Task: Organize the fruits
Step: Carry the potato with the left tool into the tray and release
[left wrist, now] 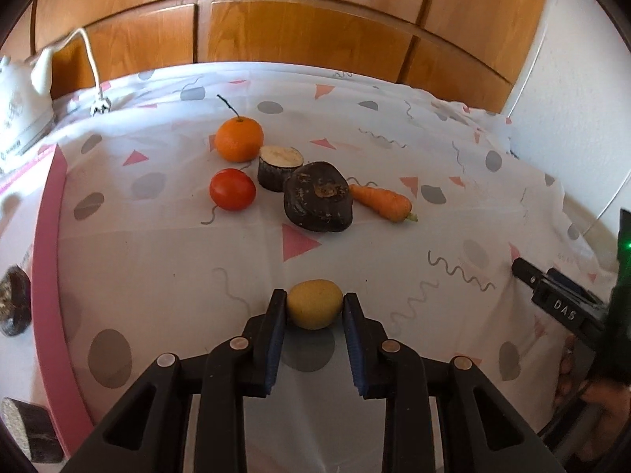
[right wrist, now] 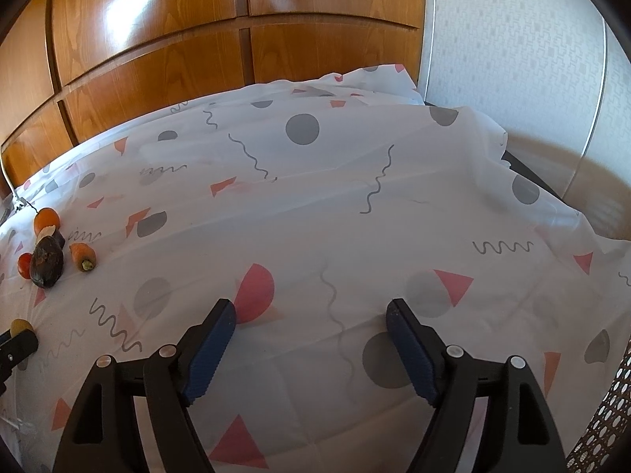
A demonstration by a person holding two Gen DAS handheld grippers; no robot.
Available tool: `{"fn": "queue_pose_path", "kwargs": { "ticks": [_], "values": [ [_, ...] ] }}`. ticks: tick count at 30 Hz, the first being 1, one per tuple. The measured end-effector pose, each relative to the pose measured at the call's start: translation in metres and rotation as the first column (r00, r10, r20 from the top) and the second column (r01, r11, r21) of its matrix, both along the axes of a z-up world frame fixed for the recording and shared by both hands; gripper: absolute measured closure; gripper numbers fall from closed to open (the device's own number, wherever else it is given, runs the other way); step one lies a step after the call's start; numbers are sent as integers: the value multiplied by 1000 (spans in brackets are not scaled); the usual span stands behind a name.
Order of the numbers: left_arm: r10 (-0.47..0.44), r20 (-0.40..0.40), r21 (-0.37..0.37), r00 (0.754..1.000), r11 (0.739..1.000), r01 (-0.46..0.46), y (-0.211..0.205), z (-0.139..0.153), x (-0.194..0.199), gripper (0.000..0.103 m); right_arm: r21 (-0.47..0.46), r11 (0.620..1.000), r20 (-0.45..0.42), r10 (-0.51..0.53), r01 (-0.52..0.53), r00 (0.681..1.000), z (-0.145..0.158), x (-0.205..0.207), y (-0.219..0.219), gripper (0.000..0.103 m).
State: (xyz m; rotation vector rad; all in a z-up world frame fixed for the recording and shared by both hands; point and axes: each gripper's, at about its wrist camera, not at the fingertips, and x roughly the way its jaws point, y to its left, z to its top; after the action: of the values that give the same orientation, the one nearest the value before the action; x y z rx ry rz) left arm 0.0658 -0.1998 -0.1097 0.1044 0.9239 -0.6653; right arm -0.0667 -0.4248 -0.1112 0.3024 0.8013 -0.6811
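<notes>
Two grippers: my left gripper [left wrist: 314, 305] clamps the small yellow fruit [left wrist: 314, 303] between its pads, long axis crosswise, while my right gripper [right wrist: 311, 317] gapes empty well apart.

At the left edge, beyond the pink tray rim [left wrist: 45, 260], two dark lumps [left wrist: 14, 301] were cut off and could not be identified. An iron [left wrist: 23, 106] was cropped there too. The right gripper's [left wrist: 552, 287] fingertips lay outside that picture.
</notes>
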Motion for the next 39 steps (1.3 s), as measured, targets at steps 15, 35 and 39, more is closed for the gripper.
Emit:
{"fn": "queue_pose_path", "kwargs": {
  "ticks": [15, 35, 39],
  "values": [
    [-19, -36, -12, 999, 1000, 19, 9, 13, -4, 75, 1, 1000, -28, -2, 2, 1000, 0, 3, 1, 22],
    [459, 6, -120, 889, 883, -455, 220, 76, 20, 75, 8, 1000, -36, -10, 10, 999, -1, 4, 0, 18],
    [576, -105, -121, 811, 802, -586, 277, 60, 35, 75, 8, 1000, -39, -11, 12, 999, -1, 4, 0, 18]
  ]
}}
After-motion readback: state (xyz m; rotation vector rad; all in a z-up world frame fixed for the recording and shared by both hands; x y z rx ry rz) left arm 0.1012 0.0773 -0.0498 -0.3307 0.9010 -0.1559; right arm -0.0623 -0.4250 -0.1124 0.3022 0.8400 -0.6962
